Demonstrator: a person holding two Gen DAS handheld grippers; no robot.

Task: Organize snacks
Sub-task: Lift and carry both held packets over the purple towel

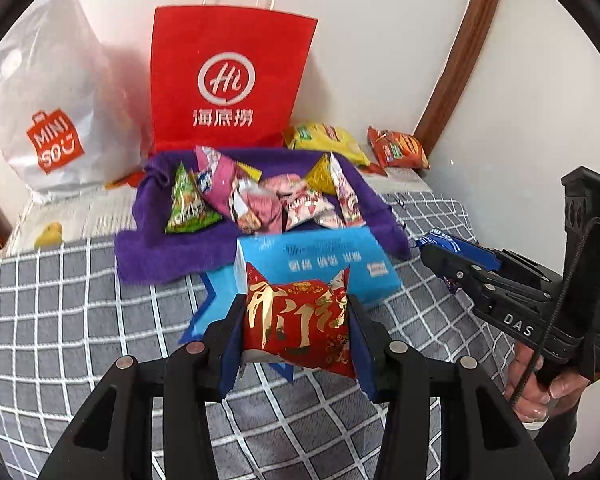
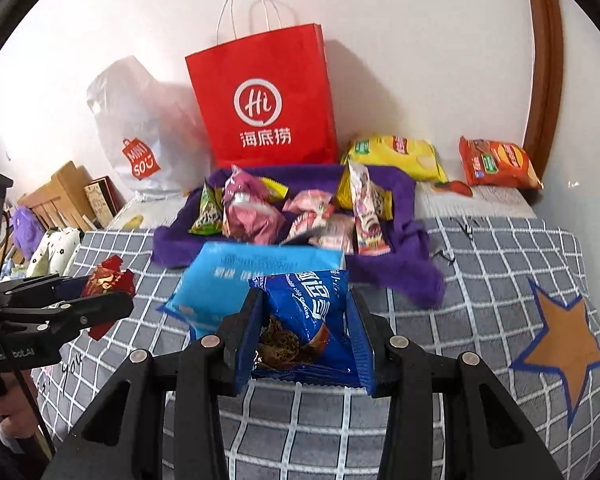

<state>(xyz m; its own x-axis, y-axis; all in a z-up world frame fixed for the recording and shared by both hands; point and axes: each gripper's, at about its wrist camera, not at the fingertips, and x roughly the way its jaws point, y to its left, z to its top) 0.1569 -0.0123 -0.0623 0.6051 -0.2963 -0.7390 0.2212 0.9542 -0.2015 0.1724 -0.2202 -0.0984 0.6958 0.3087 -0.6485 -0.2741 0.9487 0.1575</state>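
Left hand-held gripper (image 1: 296, 330) is being clamped on a red snack packet (image 1: 300, 320), held just in front of the blue tissue pack (image 1: 320, 260). Right hand-held gripper (image 2: 300, 336) is being clamped on a blue cookie packet (image 2: 304, 320), also in front of the tissue pack. Loose snacks (image 2: 284, 216) are being kept on the purple towel (image 2: 396, 264) behind the tissue pack, on the bed.

red packet (image 1: 300, 320) red, gold script | cookie packet (image 2: 304, 320) blue, brown cookies | flat pack (image 1: 324, 260) light blue | towel (image 1: 160, 252) purple | paper bag (image 1: 228, 80) red, white logo | bedspread (image 2: 480, 280) grey, white grid, orange star blue-edged | chip bags (image 2: 396, 156) yellow, (image 2: 500, 162) orange
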